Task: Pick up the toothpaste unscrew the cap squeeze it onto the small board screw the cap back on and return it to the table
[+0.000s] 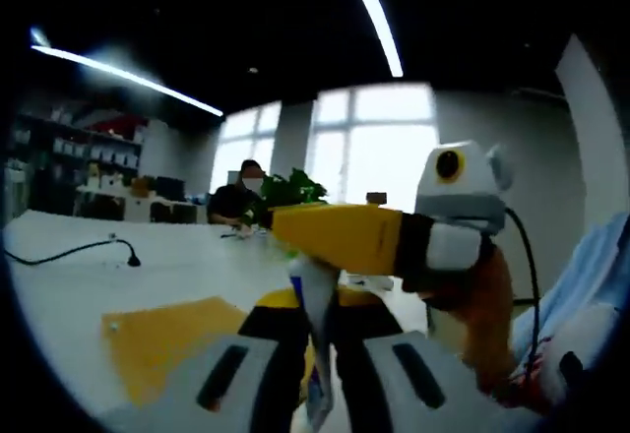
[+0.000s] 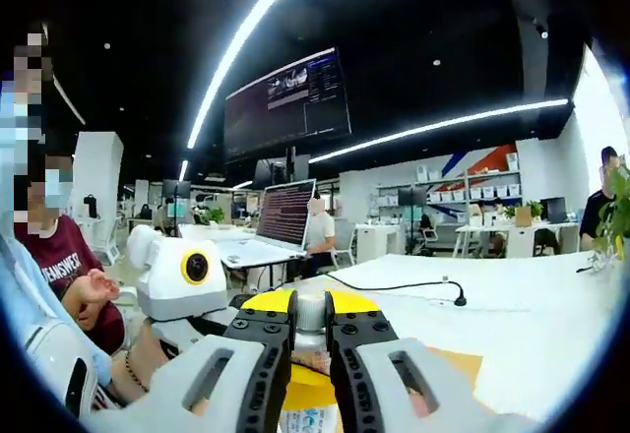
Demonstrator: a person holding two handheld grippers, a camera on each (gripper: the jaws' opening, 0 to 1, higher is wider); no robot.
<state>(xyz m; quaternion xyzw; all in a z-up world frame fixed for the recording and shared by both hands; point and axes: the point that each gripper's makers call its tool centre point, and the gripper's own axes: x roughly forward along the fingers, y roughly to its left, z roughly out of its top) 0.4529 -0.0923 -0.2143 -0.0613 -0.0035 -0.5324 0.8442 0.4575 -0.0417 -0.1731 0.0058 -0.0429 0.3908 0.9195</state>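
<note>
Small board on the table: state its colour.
Yellow-orange small board, best in the left gripper view.

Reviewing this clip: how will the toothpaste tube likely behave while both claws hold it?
The toothpaste tube, pinched in the left claw, looks thin and flattened there, so it probably flexes. Its cap sits between the right claw's jaws; small and smooth, it may slip. Probably light.

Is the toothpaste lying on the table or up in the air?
Up in the air. In the left gripper view the left gripper is shut on the toothpaste, holding it above the white table.
</note>
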